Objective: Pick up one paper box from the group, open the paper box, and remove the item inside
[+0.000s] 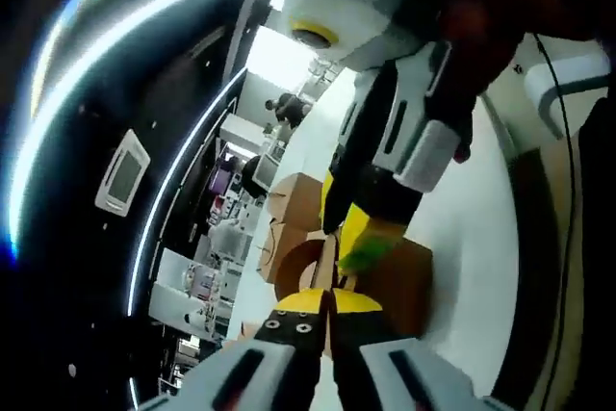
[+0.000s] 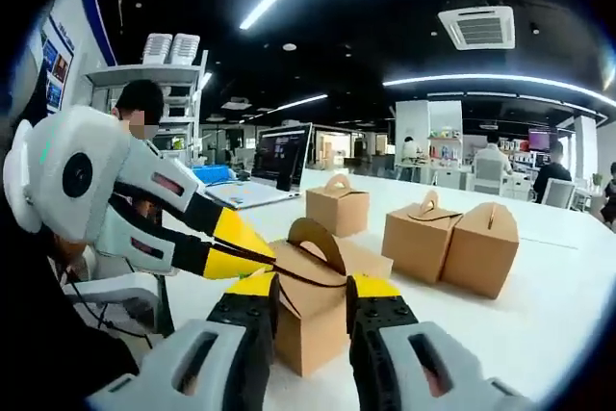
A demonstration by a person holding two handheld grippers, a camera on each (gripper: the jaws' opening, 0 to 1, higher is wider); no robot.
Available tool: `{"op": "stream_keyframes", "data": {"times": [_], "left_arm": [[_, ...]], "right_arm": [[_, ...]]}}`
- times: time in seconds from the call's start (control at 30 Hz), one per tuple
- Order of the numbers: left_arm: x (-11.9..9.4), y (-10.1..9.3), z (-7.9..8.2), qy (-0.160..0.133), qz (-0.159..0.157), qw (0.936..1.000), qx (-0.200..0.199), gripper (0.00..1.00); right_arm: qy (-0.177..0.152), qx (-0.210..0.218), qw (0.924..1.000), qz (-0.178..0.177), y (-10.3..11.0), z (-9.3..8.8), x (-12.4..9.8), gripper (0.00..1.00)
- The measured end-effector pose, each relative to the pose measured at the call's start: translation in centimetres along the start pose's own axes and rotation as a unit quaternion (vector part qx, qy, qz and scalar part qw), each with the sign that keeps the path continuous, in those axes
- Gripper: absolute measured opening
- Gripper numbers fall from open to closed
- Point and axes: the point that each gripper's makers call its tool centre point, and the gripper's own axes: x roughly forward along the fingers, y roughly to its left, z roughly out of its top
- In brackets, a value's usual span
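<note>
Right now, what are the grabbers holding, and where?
The paper box: the right gripper squeezes its sides, and the left gripper pinches its top flap by the handle.

**No readable text**

Nothing legible in either view. Blue-and-white wall poster [image 2: 56, 55] at 10 o'clock in right gripper view: print too small, blurred. Open laptop's dark screen [image 2: 280, 154] near centre: bright content, unreadable. Plain brown cardboard boxes with handles [image 2: 449, 243]: no visible labels or brand marks.

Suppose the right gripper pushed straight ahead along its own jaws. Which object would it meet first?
Most likely the paper box, already between the jaws of the right gripper. The left gripper meets that box at its handle. Depth unclear.
</note>
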Motion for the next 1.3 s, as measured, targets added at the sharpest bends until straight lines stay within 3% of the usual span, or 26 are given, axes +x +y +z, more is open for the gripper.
{"op": "stream_keyframes", "data": {"times": [0.2, 0.4, 0.6, 0.77, 0.9, 1.03, 1.13, 1.3], "left_arm": [[0.0, 0.3, -0.1, -0.024, 0.034, 0.9976, -0.056, 0.03], [0.0, 0.4, 0.0, -0.031, 0.048, 0.9961, -0.067, 0.03], [0.0, 0.5, 0.0, -0.044, 0.054, 0.9935, -0.09, 0.03], [0.0, 0.5, -0.1, -0.055, 0.055, 0.9893, -0.123, 0.03], [0.0, 0.8, -0.1, -0.069, 0.052, 0.9822, -0.167, 0.03], [-0.3, 1.2, -0.1, -0.088, 0.058, 0.9702, -0.218, 0.03], [-0.6, 1.8, -0.2, -0.107, 0.064, 0.9554, -0.268, 0.03], [-1.2, 2.7, -0.6, -0.141, 0.068, 0.9195, -0.36, 0.03]], "right_arm": [[0.005, -0.003, 1.0, -0.005, 0.0, 0.0, 0.1, 0.29], [-0.003, 0.016, 0.9997, -0.015, -0.8, -0.2, 0.0, 0.38], [-0.008, -0.01, 0.9999, -0.011, -0.3, 0.0, 0.1, 0.34], [-0.002, -0.032, 0.9995, 0.006, 0.5, 0.2, 0.2, 0.24], [0.004, -0.028, 0.9995, 0.011, 0.5, 0.1, 0.2, 0.23], [0.004, -0.022, 0.9996, 0.016, 0.5, 0.1, 0.3, 0.23], [0.003, -0.018, 0.9997, 0.016, 0.5, 0.1, 0.3, 0.23], [0.008, -0.017, 0.9996, 0.019, 0.6, 0.2, 0.3, 0.23]]}}
